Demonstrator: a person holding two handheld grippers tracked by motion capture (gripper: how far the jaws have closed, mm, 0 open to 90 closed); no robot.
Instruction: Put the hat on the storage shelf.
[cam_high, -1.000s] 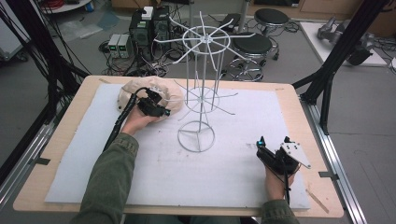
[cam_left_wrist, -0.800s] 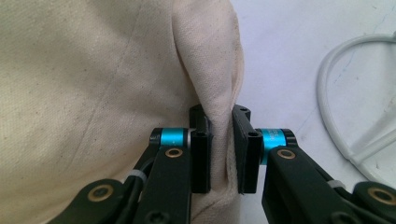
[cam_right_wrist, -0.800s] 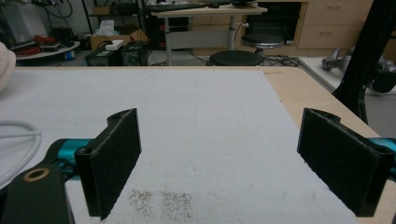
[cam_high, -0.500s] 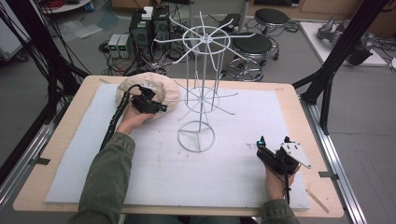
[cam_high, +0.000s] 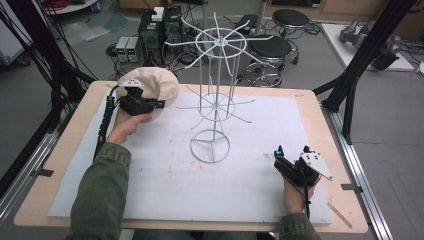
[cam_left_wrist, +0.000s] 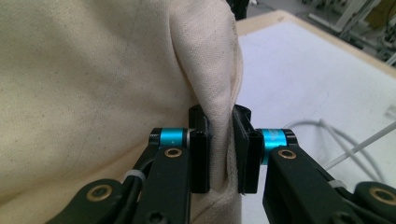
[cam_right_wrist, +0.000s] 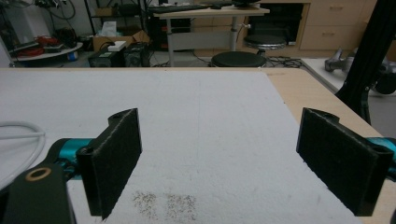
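Observation:
A cream fabric hat (cam_high: 152, 87) is lifted off the table at the back left, with my left gripper (cam_high: 156, 105) shut on its rim. In the left gripper view the black jaws pinch a fold of the hat's cloth (cam_left_wrist: 140, 84) tightly at my left gripper (cam_left_wrist: 221, 140). A white wire rack (cam_high: 216, 90) with radiating hooks stands in the middle of the white mat (cam_high: 165, 190), to the right of the hat. My right gripper (cam_high: 282, 159) rests near the front right of the mat, and its own view shows my right gripper (cam_right_wrist: 219, 163) open with nothing between the pads.
The wooden table edge (cam_high: 327, 135) runs along the right of the mat. The rack's round wire base (cam_high: 210, 145) lies on the mat between the two hands. Black frame posts (cam_high: 360, 65), stools and electronics stand beyond the table.
My left gripper has raised the hat and tilted it so the crown now stands up behind the gripper. The right gripper has stayed put.

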